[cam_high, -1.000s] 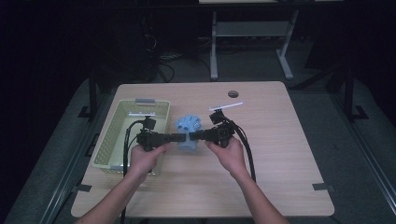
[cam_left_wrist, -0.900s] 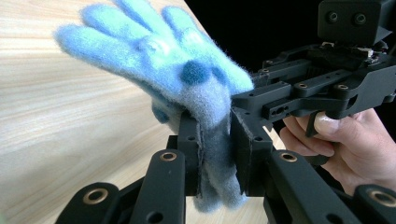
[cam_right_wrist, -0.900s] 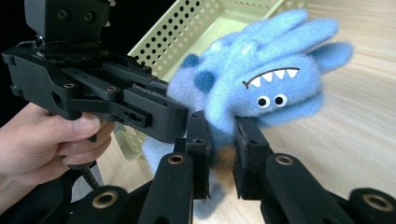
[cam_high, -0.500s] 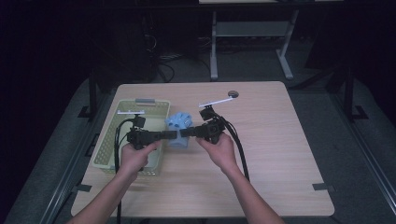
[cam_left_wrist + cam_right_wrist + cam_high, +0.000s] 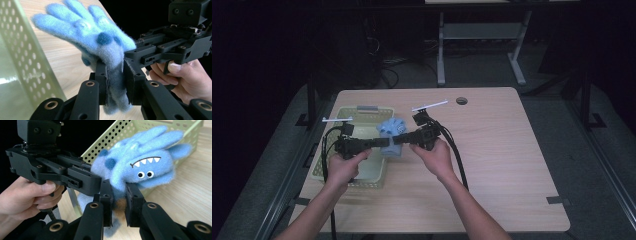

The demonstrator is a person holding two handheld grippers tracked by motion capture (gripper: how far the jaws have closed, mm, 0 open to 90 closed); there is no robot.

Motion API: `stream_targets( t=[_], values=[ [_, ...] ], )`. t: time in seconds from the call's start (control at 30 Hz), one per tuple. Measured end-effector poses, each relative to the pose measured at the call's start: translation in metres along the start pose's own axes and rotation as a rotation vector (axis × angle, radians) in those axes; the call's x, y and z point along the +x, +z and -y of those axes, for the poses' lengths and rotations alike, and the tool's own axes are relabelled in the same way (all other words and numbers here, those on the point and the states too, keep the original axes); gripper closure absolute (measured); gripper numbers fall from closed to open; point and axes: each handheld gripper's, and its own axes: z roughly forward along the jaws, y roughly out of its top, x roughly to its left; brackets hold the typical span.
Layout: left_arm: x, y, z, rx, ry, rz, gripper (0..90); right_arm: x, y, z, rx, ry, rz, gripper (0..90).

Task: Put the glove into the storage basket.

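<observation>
One light wooden rectangular table (image 5: 512, 165) is recorded, with a round dark grommet hole (image 5: 461, 100) near its far edge. One pale green perforated plastic basket (image 5: 357, 117) is set at the table's left side; its perforated wall is seen close beside the held item in both gripper views. One fluffy blue glove-shaped plush toy (image 5: 392, 131), marked with a white toothed mouth and two small eyes, is held up between the two grippers, just at the basket's right rim and above the table surface. Its fingers are spread toward the basket in the left gripper view (image 5: 82, 30). Left gripper (image 5: 379, 143): black, two-jawed, held in the person's left hand (image 5: 343, 167); jaws clamped on the toy's lower cuff, the fabric pinched flat between the pads. Right gripper (image 5: 398, 139): black, held in the right hand (image 5: 436, 157); jaws likewise clenched on the same cuff from the opposite side. Black cables (image 5: 457, 160) are trailed from both grippers toward the near edge.
</observation>
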Motion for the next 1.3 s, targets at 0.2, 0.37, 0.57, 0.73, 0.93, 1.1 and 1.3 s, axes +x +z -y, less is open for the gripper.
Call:
stream_targets(
  t=[0.2,0.37,0.57,0.73,0.93,1.1,1.3],
  values=[
    [0.003,-0.011,-0.001,-0.009,-0.006,-0.016,74.3,0.005,0.009,-0.005,-0.003,0.011,-0.023,78.4],
    [0.004,-0.019,-0.002,-0.013,-0.002,-0.024,74.3,0.008,0.015,-0.007,-0.012,0.013,-0.035,78.4],
    [0.008,-0.026,-0.003,-0.021,0.0,-0.027,74.3,0.011,0.021,-0.011,-0.008,0.009,-0.042,78.4],
    [0.009,-0.031,-0.003,-0.017,-0.005,-0.045,74.3,0.011,0.027,-0.012,-0.006,0.023,-0.059,78.3],
    [0.013,-0.034,-0.005,-0.01,-0.014,-0.059,74.2,0.011,0.036,-0.014,-0.004,0.015,-0.059,78.3],
    [0.016,-0.039,-0.006,-0.013,-0.018,-0.063,74.2,0.013,0.041,-0.017,0.003,0.002,-0.057,78.4],
    [0.022,-0.049,-0.006,-0.028,-0.026,-0.068,74.2,0.017,0.05,-0.023,0.01,-0.003,-0.064,78.3]
  ],
)
